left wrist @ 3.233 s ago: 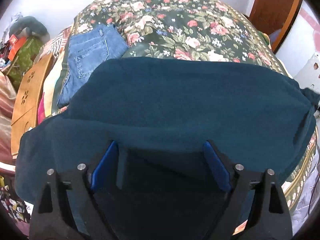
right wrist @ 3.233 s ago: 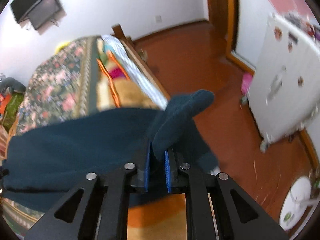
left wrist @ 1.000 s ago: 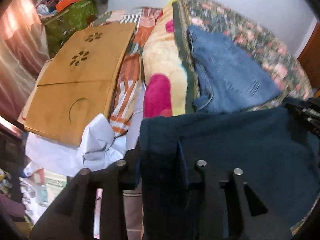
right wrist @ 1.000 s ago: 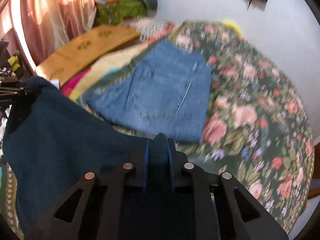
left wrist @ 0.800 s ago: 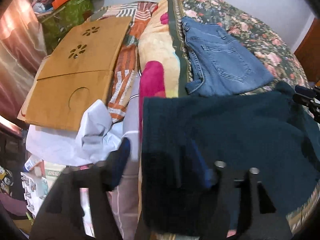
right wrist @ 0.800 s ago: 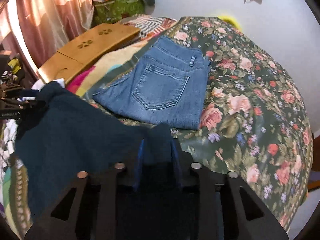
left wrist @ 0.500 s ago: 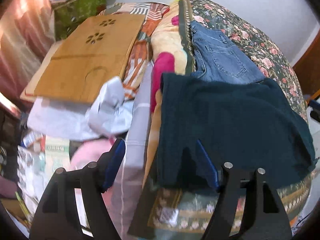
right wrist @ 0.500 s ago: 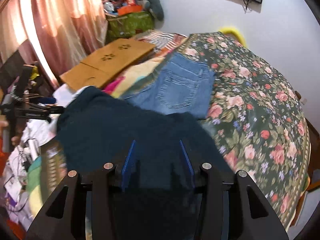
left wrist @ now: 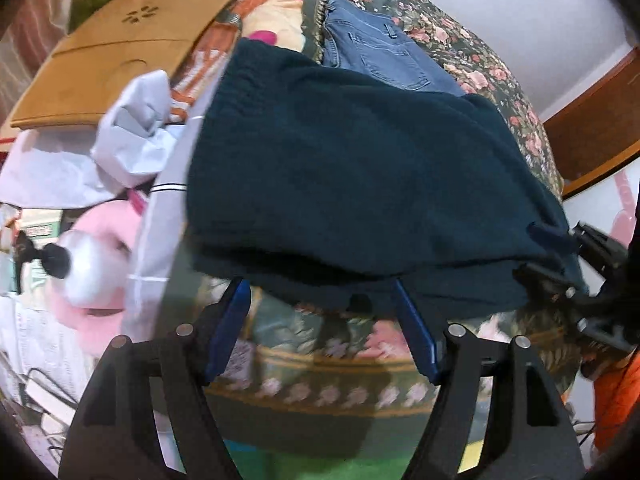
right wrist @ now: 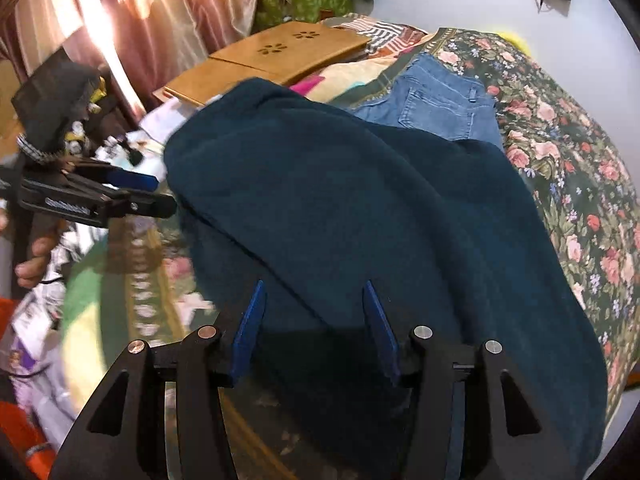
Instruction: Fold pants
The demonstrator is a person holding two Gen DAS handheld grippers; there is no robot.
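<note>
Dark teal fleece now lies doubled on the floral bedspread (right wrist: 568, 168): the teal pants (left wrist: 360, 168) rest folded over near the bed's front edge, their lower hem hanging a little past it, with the folded blue jeans (right wrist: 444, 108) just beyond them. A second ago both claws were pinched on the cloth, carrying it over; half a second ago they had already let go. Now the left claw (left wrist: 320, 320) stands wide apart, empty, backed off just below the hem, and the right claw (right wrist: 312, 316) is likewise spread and holds nothing, hovering over the near corner of the fabric. That release suggests this fold is laid down. The upper layer sits somewhat askew over the lower, so a tidy-up or one more fold probably remains. The wooden lap desk (left wrist: 120, 48) lies off to the side, untouched.
</note>
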